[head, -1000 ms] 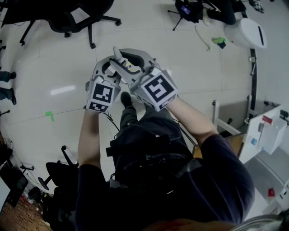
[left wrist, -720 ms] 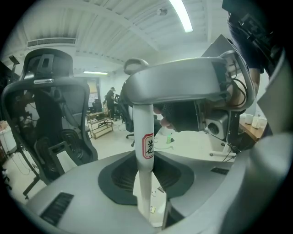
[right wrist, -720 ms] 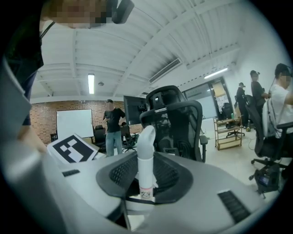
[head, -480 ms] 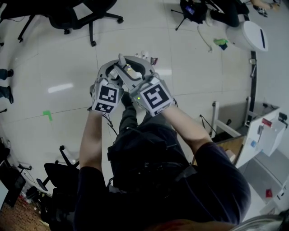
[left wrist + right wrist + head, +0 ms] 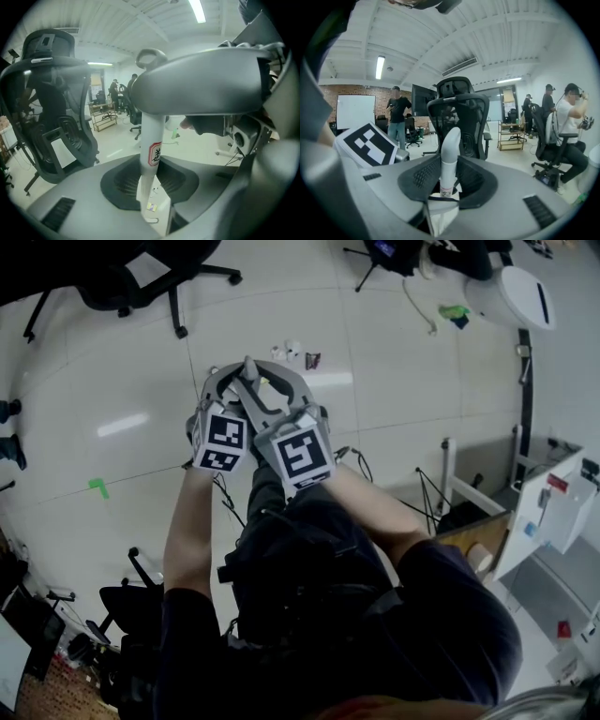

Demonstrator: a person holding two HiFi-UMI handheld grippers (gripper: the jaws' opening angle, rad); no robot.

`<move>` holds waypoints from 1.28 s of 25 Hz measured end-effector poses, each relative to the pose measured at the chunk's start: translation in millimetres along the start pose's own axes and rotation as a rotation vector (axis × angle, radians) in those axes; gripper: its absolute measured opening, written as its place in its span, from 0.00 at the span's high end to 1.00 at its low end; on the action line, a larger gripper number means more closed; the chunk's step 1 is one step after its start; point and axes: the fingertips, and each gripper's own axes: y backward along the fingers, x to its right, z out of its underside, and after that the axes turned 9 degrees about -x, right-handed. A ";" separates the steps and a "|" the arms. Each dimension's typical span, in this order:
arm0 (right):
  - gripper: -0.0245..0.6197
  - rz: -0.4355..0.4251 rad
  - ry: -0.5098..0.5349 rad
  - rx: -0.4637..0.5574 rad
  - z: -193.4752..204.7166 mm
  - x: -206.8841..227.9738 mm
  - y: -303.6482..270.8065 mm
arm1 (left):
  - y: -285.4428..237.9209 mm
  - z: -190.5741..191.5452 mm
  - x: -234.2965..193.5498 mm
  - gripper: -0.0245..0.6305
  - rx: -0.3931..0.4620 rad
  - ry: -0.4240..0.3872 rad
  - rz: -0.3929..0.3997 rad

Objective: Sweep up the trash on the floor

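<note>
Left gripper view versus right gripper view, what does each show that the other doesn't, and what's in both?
Only the left gripper view shows bits of trash on the floor, below the jaws. Only the right gripper view shows a whiteboard and the rounded tip of the white handle. Both show a white handle clamped between the jaws and a black office chair.

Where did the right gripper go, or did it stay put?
Yes, it moved. The right gripper, gripping the handle, slid down the picture toward the person, uncovering the trash scraps on the floor.
</note>
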 end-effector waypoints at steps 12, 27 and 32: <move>0.75 0.149 -0.032 -0.012 24.8 74.0 15.2 | -56.0 -29.2 30.9 0.81 0.011 0.005 0.064; 0.74 0.219 -0.119 -0.008 49.5 171.3 37.7 | -127.5 -75.3 74.6 0.81 0.010 -0.040 0.156; 0.74 0.245 -0.135 -0.008 52.9 206.7 40.9 | -154.1 -95.1 86.0 0.81 -0.004 -0.078 0.189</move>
